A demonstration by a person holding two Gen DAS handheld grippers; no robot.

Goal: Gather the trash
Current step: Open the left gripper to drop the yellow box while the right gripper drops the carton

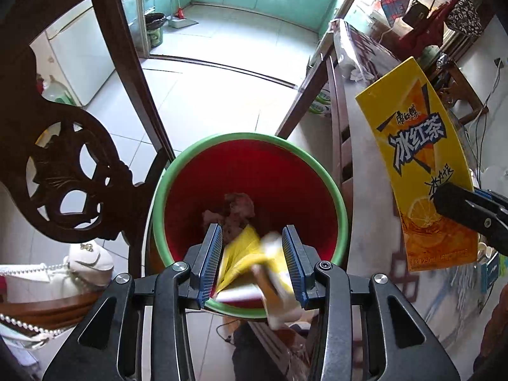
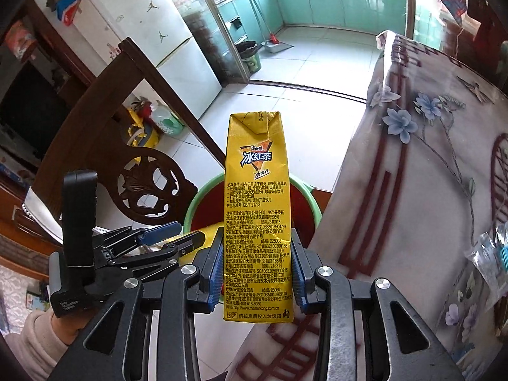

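Nearest in the left wrist view, the left gripper (image 1: pixel 252 250) has a crumpled yellow carton (image 1: pixel 254 260), blurred, between its blue pads; whether they press on it cannot be told from this view. The carton hangs over the near rim of the waste bin (image 1: pixel 250 138), a green-rimmed tub with a red inside and a brownish lump of trash (image 1: pixel 236 211) at its bottom, seen only from this camera. To the right, the same view shows the broad printed face of a second, flat yellow tea carton (image 1: pixel 425 171) pinched low down by the right gripper (image 1: pixel 451 201). The right wrist view gives that carton's (image 2: pixel 257 209) narrow side with small print, clamped upright between the right gripper's (image 2: pixel 257 270) blue pads, its folded top above the bin (image 2: pixel 304 190), whose inside it mostly hides. Here the left gripper (image 2: pixel 171 238) appears from the side at lower left, held by a hand (image 2: pixel 41 327) in a pale sleeve. Beside the bin stand a carved dark wooden chair (image 2: pixel 139 190) and a table under a flowered cloth (image 2: pixel 412 165). Farther off are a white fridge (image 2: pixel 152 41) and the teal kitchen cabinets (image 2: pixel 333 3), with a broom and dustpan (image 2: pixel 273 39) on the tiled floor.
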